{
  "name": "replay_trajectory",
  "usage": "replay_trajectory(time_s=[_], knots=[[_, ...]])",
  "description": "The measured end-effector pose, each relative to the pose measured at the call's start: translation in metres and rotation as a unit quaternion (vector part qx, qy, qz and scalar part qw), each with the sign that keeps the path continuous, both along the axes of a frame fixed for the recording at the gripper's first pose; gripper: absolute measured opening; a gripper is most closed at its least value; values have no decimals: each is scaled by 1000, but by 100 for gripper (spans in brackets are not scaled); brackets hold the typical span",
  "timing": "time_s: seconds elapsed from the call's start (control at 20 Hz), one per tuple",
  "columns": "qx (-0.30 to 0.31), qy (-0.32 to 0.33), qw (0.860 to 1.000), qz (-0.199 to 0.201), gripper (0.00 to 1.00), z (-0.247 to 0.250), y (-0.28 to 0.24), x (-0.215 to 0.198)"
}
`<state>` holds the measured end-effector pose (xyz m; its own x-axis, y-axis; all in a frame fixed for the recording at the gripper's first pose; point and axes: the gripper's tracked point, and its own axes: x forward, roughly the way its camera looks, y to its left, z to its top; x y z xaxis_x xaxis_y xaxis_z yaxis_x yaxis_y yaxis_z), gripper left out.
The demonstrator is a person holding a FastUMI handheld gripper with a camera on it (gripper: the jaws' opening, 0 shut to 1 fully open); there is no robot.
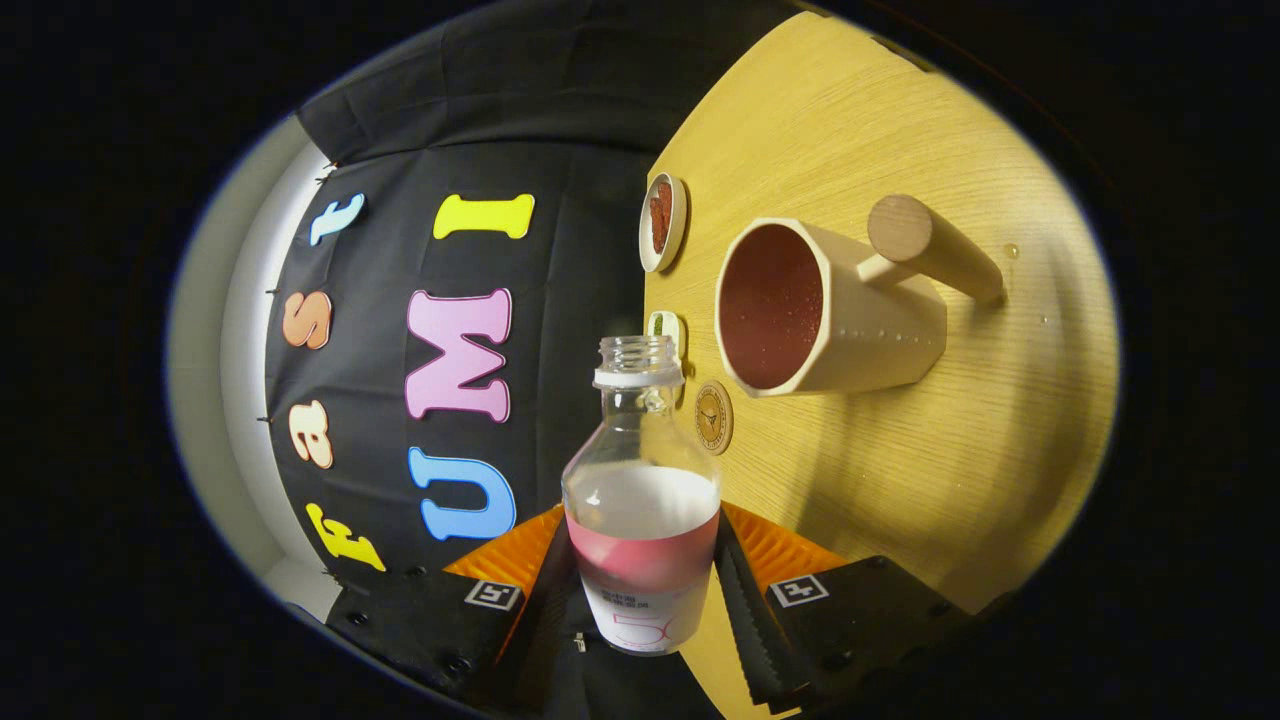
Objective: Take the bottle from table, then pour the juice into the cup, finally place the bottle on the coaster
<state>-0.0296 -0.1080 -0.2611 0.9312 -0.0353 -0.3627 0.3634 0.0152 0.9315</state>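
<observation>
My gripper (pixel 640 575) is shut on a clear, uncapped bottle (pixel 640 470), both fingers pressing on its pink and white label. No juice shows in the clear part of the bottle above the label. The view is rolled, so the wooden table (pixel 900 480) stands upright beside the bottle. Beyond the bottle mouth stands a beige cup (pixel 830 310) with a round wooden handle (pixel 930 245); red juice fills it. A round brown coaster (pixel 713 417) lies on the table between the bottle neck and the cup.
A small round white dish (pixel 662 222) with something red-brown in it lies beyond the cup. A small green and white piece (pixel 668 328) shows just behind the bottle mouth. A few droplets (pixel 1010 250) sit on the table near the handle.
</observation>
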Motion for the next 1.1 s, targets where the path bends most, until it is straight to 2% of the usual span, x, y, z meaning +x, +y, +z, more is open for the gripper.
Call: replay_trajectory(time_s=[0.75,1.1], knots=[[68,-6,998,-2,75,-11,-6,0],[104,-14,994,-26,75,-10,-11,3]])
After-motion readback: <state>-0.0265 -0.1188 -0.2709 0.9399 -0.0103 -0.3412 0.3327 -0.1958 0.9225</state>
